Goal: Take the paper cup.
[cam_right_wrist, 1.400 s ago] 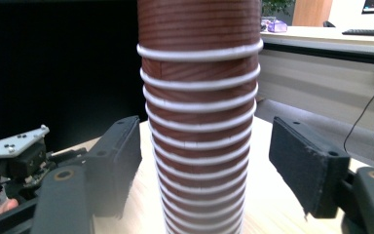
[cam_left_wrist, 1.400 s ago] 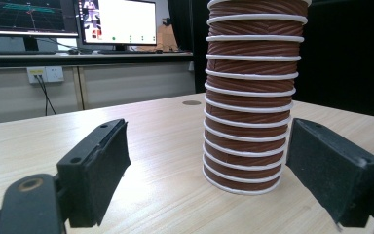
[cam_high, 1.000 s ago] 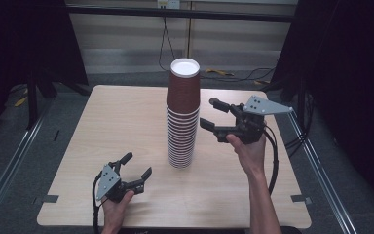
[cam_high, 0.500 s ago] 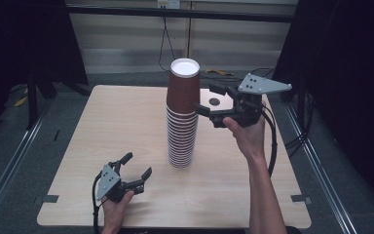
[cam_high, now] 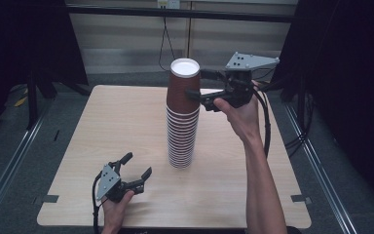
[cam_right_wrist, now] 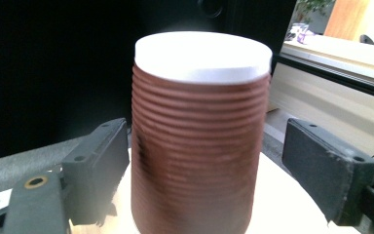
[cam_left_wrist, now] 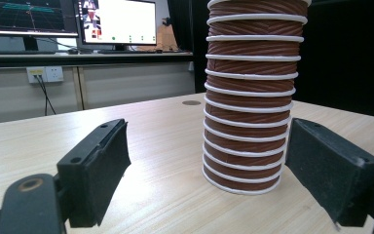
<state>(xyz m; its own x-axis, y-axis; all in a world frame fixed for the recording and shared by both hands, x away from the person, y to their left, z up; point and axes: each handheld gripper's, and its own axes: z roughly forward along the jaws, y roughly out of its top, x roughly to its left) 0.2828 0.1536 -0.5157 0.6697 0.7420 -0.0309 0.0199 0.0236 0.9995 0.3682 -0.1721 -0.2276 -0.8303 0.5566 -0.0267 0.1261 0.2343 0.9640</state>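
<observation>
A tall stack of brown ribbed paper cups (cam_high: pixel 181 131) stands upside down at the middle of the wooden table (cam_high: pixel 102 126), white base on top. My right gripper (cam_high: pixel 197 84) is raised at the stack's top from the right. Its jaws have just been opening and now stand open on either side of the top cup (cam_right_wrist: pixel 199 136), with small gaps between pads and cup wall. My left gripper (cam_high: pixel 137 165) rests low near the table's front edge, left of the stack, open with nothing between its jaws. In the left gripper view the stack's lower part (cam_left_wrist: pixel 251 97) stands ahead, beyond the jaws.
Black frame posts and cables ring the table. Bare wood lies to the left and right of the stack. A wall with sockets and monitors (cam_left_wrist: pixel 117 22) lies beyond the far edge.
The right gripper rose from beside the stack's middle to its top cup and its jaws spread wider. The left gripper and the stack kept still.
</observation>
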